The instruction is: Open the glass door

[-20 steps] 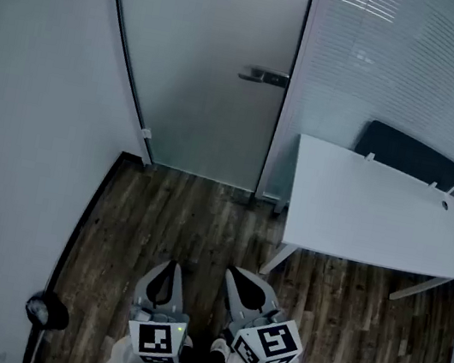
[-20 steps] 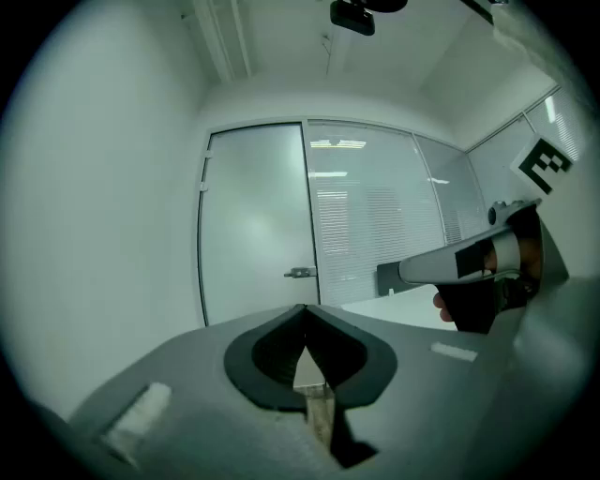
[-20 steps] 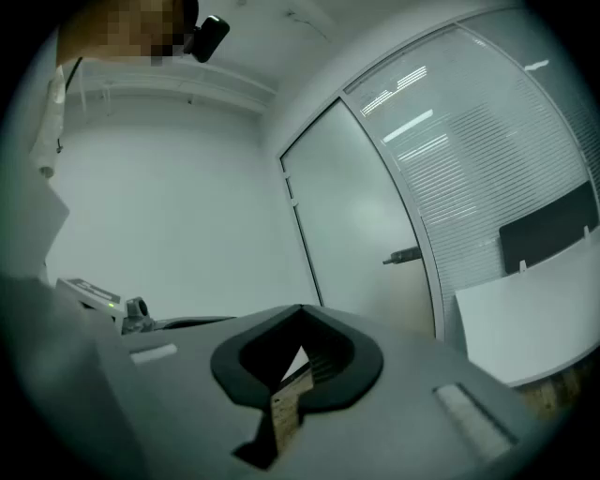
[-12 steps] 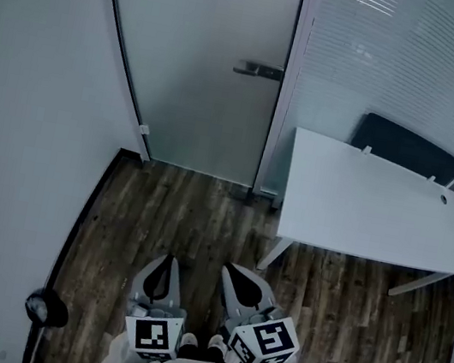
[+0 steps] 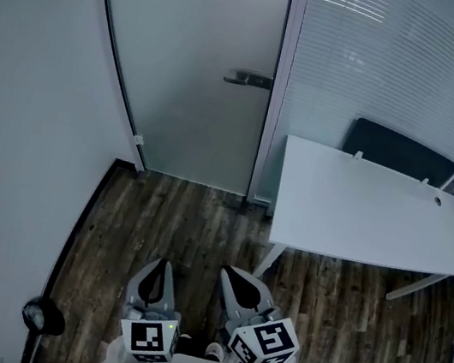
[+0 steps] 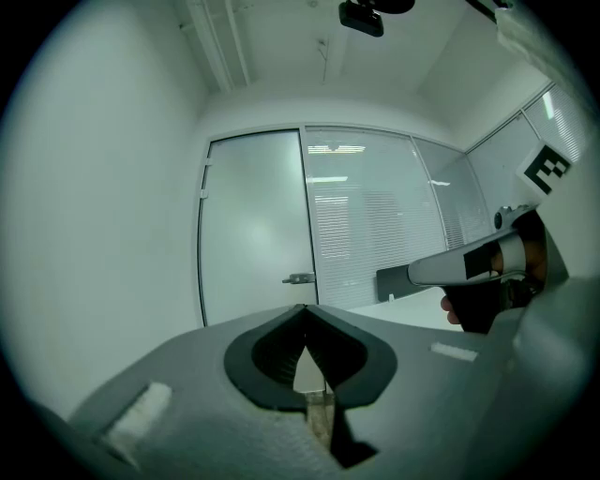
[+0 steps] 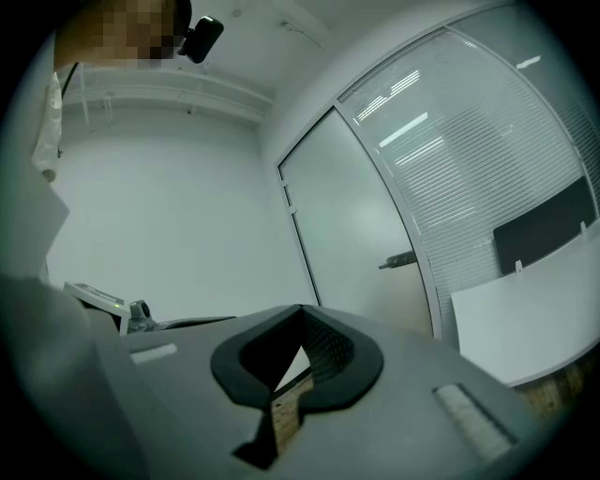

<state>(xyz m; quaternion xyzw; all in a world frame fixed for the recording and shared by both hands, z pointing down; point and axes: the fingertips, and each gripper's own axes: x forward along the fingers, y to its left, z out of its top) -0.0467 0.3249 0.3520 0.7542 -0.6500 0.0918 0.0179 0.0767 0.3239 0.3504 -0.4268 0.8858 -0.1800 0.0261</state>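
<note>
The frosted glass door [image 5: 193,75] stands closed at the far end of the room, its metal lever handle [image 5: 248,78] on the right edge. The door [image 6: 253,225] and handle [image 6: 299,278] show far ahead in the left gripper view; the right gripper view has the door [image 7: 352,216] and handle [image 7: 398,260] too. My left gripper [image 5: 159,270] and right gripper [image 5: 237,280] are held close together low in the head view, well short of the door. Both have their jaws together with nothing between them.
A white table [image 5: 370,210] stands to the right of the door, with a dark chair [image 5: 398,150] behind it. A blind-covered glass partition [image 5: 387,65] runs on the right. A white wall [image 5: 20,122] is on the left. The floor [image 5: 192,231] is dark wood.
The door and handle have shifted left and slightly down in the head view as the head turned. The grippers keep their place low in the frame.
</note>
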